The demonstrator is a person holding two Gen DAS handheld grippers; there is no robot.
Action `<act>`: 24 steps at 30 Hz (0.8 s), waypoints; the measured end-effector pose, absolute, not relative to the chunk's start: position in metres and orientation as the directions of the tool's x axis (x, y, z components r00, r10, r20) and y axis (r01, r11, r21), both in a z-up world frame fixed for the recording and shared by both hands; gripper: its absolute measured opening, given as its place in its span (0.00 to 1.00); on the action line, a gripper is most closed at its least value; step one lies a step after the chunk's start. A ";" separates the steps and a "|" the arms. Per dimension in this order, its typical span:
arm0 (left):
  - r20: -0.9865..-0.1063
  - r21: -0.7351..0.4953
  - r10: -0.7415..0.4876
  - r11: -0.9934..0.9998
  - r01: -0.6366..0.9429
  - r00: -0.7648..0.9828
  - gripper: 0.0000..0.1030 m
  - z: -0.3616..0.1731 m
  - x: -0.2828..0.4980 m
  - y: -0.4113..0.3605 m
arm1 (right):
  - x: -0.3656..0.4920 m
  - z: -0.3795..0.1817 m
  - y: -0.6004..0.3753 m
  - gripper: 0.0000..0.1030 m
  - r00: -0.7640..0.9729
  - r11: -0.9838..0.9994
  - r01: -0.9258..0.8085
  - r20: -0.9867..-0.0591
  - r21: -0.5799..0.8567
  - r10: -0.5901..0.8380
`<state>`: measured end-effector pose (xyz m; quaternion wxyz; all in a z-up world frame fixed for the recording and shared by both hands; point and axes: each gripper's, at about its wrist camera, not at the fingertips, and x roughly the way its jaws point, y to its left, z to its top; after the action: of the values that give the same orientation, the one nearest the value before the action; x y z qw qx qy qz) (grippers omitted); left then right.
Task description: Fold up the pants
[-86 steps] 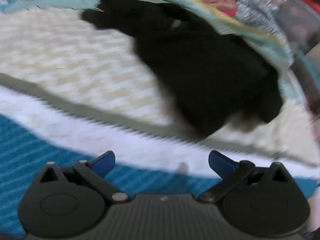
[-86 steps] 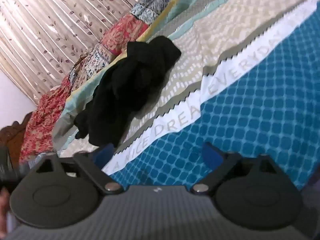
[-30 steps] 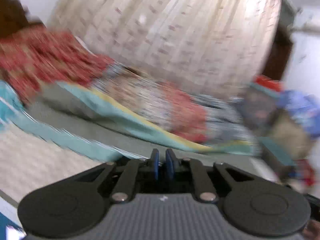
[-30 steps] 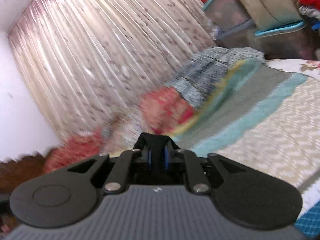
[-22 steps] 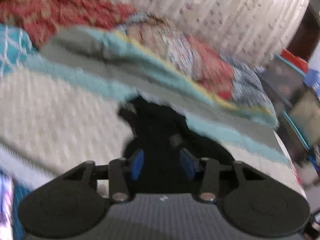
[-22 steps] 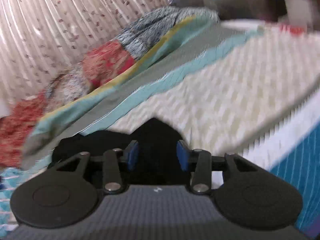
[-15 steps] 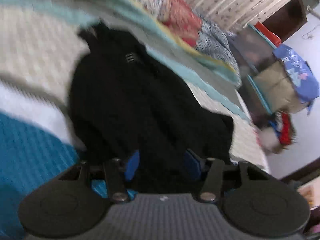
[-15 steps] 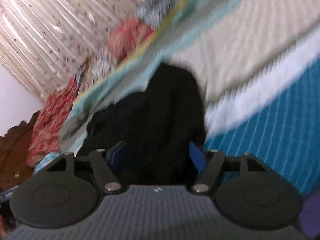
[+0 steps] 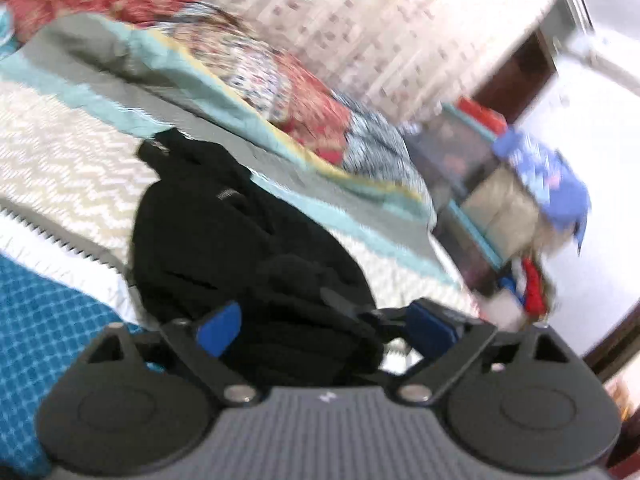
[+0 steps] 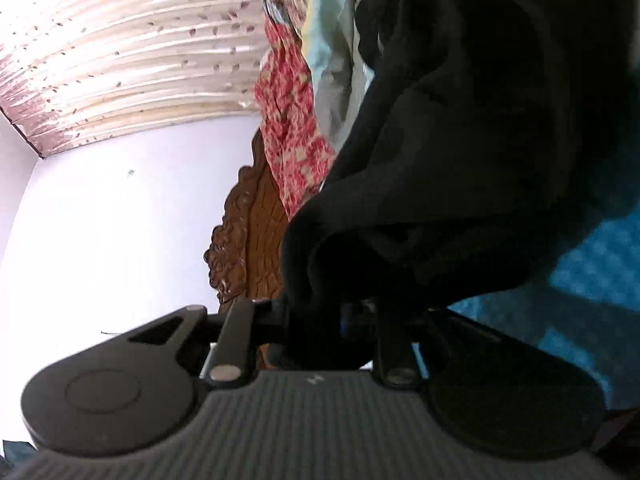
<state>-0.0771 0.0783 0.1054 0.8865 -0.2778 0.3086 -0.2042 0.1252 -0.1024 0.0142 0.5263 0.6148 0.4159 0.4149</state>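
Observation:
The black pants (image 9: 224,236) lie in a crumpled heap on the bed, across the zigzag and blue parts of the cover. My left gripper (image 9: 324,326) is open, its blue fingertips wide apart just above the near end of the heap, with black cloth between them. My right gripper (image 10: 332,320) is shut on a bunched edge of the pants (image 10: 460,152), which hang in thick folds in front of the camera. Its fingertips are mostly hidden by the cloth.
The bed cover (image 9: 52,336) is blue check near me, then white and zigzag beige. A floral quilt (image 9: 260,72) is piled along the far side under a curtain (image 10: 120,40). Boxes and clothes (image 9: 520,208) stand right of the bed. A carved wooden headboard (image 10: 248,232) shows.
Both grippers opened and dropped onto the pants. My right gripper has now closed on the cloth and tilted sideways; my left gripper has opened wider over the heap.

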 end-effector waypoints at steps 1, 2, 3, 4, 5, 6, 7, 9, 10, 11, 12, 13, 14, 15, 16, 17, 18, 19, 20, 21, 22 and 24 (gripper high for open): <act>-0.424 -0.640 -0.521 0.751 0.162 0.740 0.91 0.105 -0.079 0.085 | 0.136 0.016 -0.092 0.23 0.298 -0.112 0.092 0.079 0.989 0.951; -0.427 -0.636 -0.498 0.759 0.140 0.755 0.91 0.105 -0.081 0.089 | 0.145 0.014 -0.081 0.23 0.285 -0.128 0.116 0.090 0.985 0.954; -0.434 -0.616 -0.476 0.776 0.133 0.765 0.91 0.106 -0.083 0.087 | 0.151 0.014 -0.071 0.23 0.276 -0.142 0.135 0.101 0.981 0.956; -0.442 -0.585 -0.461 0.798 0.142 0.770 0.91 0.108 -0.085 0.086 | 0.159 0.015 -0.062 0.23 0.268 -0.157 0.150 0.112 0.976 0.957; -0.440 -0.569 -0.463 0.807 0.161 0.769 0.91 0.112 -0.085 0.083 | 0.161 0.020 -0.064 0.23 0.265 -0.163 0.154 0.118 0.975 0.957; -0.429 -0.548 -0.471 0.814 0.192 0.771 0.91 0.115 -0.089 0.081 | 0.166 0.023 -0.062 0.23 0.265 -0.155 0.151 0.111 0.976 0.958; -0.420 -0.526 -0.473 0.822 0.217 0.775 0.91 0.119 -0.092 0.079 | 0.169 0.025 -0.058 0.23 0.265 -0.141 0.148 0.098 0.979 0.959; -0.424 -0.447 -0.436 0.863 0.235 0.794 0.91 0.123 -0.097 0.072 | 0.181 0.025 -0.051 0.23 0.270 -0.131 0.161 0.084 0.978 0.959; -0.439 -0.405 -0.404 0.887 0.224 0.803 0.90 0.122 -0.097 0.070 | 0.189 0.028 -0.045 0.23 0.270 -0.134 0.166 0.085 0.977 0.959; -0.458 -0.380 -0.387 0.899 0.218 0.800 0.88 0.120 -0.095 0.070 | 0.193 0.029 -0.041 0.23 0.269 -0.134 0.162 0.087 0.978 0.959; -0.478 -0.377 -0.390 0.900 0.216 0.787 0.84 0.117 -0.092 0.071 | 0.195 0.031 -0.039 0.23 0.268 -0.129 0.155 0.084 0.979 0.960; -0.491 -0.382 -0.397 0.898 0.218 0.775 0.83 0.116 -0.091 0.070 | 0.200 0.034 -0.035 0.23 0.269 -0.124 0.150 0.081 0.981 0.960; -0.498 -0.379 -0.403 0.898 0.225 0.768 0.83 0.114 -0.090 0.070 | 0.205 0.035 -0.032 0.23 0.272 -0.122 0.144 0.079 0.982 0.959; -0.500 -0.362 -0.397 0.903 0.231 0.770 0.83 0.113 -0.090 0.069 | 0.194 0.029 -0.040 0.23 0.271 -0.119 0.142 0.077 0.983 0.959; -0.502 -0.328 -0.381 0.914 0.237 0.776 0.83 0.112 -0.091 0.066 | 0.195 0.028 -0.039 0.23 0.269 -0.112 0.144 0.070 0.983 0.961; -0.502 -0.299 -0.371 0.922 0.246 0.781 0.83 0.112 -0.091 0.064 | 0.195 0.028 -0.038 0.23 0.266 -0.106 0.142 0.065 0.984 0.962; -0.500 -0.276 -0.368 0.926 0.259 0.784 0.83 0.112 -0.092 0.061 | 0.187 0.025 -0.042 0.23 0.260 -0.102 0.140 0.063 0.985 0.963; -0.498 -0.255 -0.370 0.927 0.275 0.784 0.83 0.111 -0.091 0.058 | 0.178 0.020 -0.046 0.23 0.255 -0.099 0.142 0.060 0.985 0.965; -0.500 -0.233 -0.368 0.929 0.287 0.784 0.76 0.110 -0.089 0.057 | 0.171 0.017 -0.049 0.23 0.249 -0.097 0.144 0.059 0.985 0.967; -0.506 -0.208 -0.354 0.935 0.288 0.786 0.55 0.109 -0.088 0.055 | 0.155 0.011 -0.059 0.24 0.244 -0.099 0.144 0.062 0.985 0.968; -0.520 -0.195 -0.355 0.935 0.297 0.777 0.46 0.106 -0.086 0.056 | 0.156 0.011 -0.057 0.25 0.244 -0.102 0.144 0.064 0.984 0.968; -0.522 -0.266 -0.405 0.913 0.308 0.751 0.22 0.104 -0.080 0.070 | 0.149 0.009 -0.062 0.30 0.258 -0.094 0.146 0.054 0.985 0.965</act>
<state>-0.0803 0.0701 0.1037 0.9320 -0.0821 0.2967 -0.1912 0.1494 -0.0622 0.0092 0.4997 0.6161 0.4507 0.4094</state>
